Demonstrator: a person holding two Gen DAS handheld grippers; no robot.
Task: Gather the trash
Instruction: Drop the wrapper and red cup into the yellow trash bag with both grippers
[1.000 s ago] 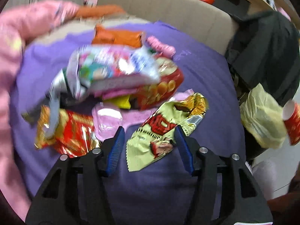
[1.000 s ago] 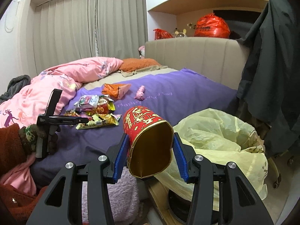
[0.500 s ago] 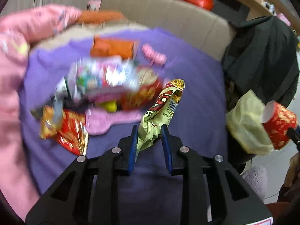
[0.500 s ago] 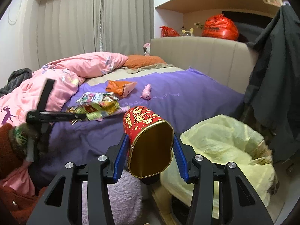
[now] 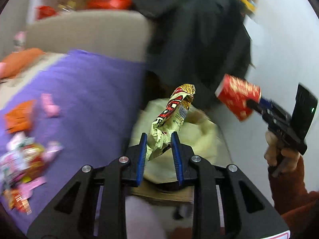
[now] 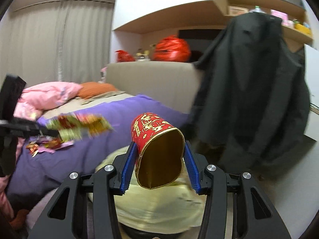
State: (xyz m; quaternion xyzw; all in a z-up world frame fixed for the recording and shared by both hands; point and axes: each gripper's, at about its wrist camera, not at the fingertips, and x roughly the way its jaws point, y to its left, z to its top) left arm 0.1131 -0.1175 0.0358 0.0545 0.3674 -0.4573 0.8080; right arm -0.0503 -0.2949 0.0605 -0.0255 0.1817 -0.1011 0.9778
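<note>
My left gripper (image 5: 158,139) is shut on a crumpled pale-green and red snack wrapper (image 5: 173,115), which stands up from the blue pads. It hangs over the yellow trash bag (image 5: 199,137) beside the bed. My right gripper (image 6: 159,146) is shut on a red and gold paper cup (image 6: 153,131), gold inside facing the camera, above the same bag (image 6: 159,205). In the left wrist view the cup (image 5: 237,97) is up at the right, held in a hand. In the right wrist view the wrapper (image 6: 79,127) is a blur at the left.
A purple bed sheet (image 5: 89,91) carries a pile of snack wrappers (image 5: 22,163), an orange packet (image 5: 18,117) and a small pink toy (image 5: 49,105). A black coat (image 6: 249,99) hangs just right of the bag. The beige headboard (image 6: 151,79) and pink duvet (image 6: 47,93) lie behind.
My left gripper closed on the green wrapper, lifted it off the bed and swung right to above the yellow bag. My right gripper rose with the cup, still gripped.
</note>
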